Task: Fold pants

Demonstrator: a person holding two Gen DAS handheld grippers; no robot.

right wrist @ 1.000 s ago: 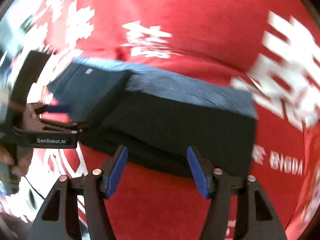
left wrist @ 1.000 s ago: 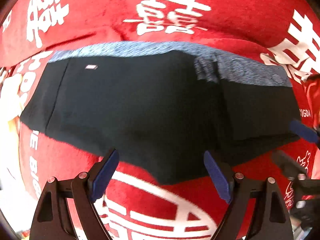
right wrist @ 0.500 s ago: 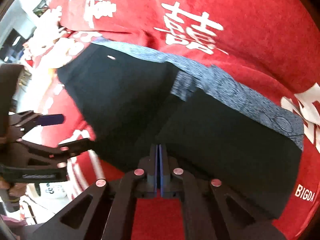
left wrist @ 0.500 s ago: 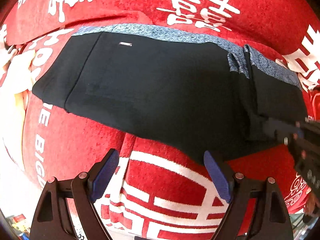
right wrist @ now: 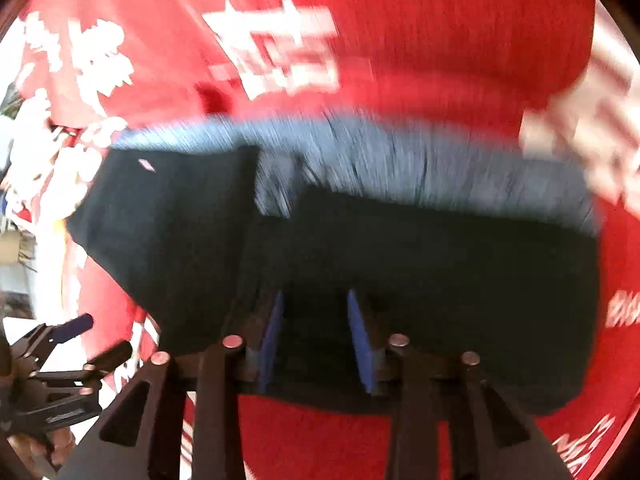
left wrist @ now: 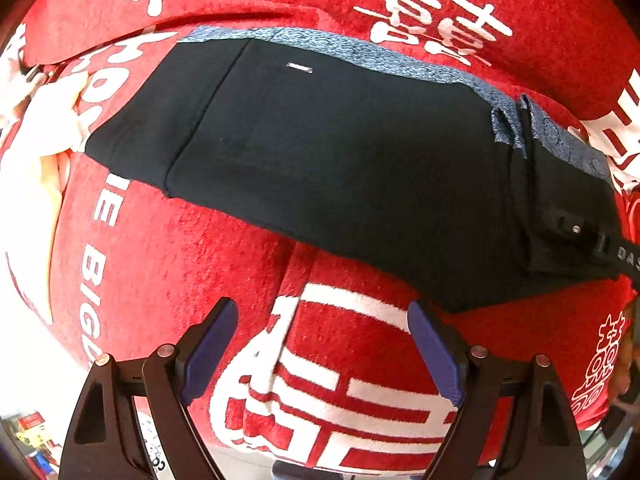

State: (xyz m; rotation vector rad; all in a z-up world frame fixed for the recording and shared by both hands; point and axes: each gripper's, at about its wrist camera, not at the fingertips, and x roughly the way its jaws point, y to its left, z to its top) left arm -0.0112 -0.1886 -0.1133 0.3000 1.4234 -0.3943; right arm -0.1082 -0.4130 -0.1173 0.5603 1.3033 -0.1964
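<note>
Black pants [left wrist: 340,168] with a blue-grey patterned waistband [left wrist: 400,64] lie folded on a red blanket; they also show in the blurred right wrist view [right wrist: 400,280]. My left gripper [left wrist: 324,344] is open and empty, held back from the pants' near edge over the blanket. My right gripper [right wrist: 316,332] is open, its blue pads apart over the near edge of the pants, holding nothing. Its black body reaches in over the pants' right end in the left wrist view [left wrist: 580,236]. The left gripper shows at the lower left of the right wrist view [right wrist: 96,340].
The red blanket [left wrist: 180,272] with large white characters covers the whole surface. A pale cloth [left wrist: 36,168] lies at the blanket's left edge. Floor and small clutter show at the lower left [left wrist: 32,436].
My right gripper, shut at the pants' near edge half a second ago, has opened. My left gripper has drawn back from the pants and stayed open.
</note>
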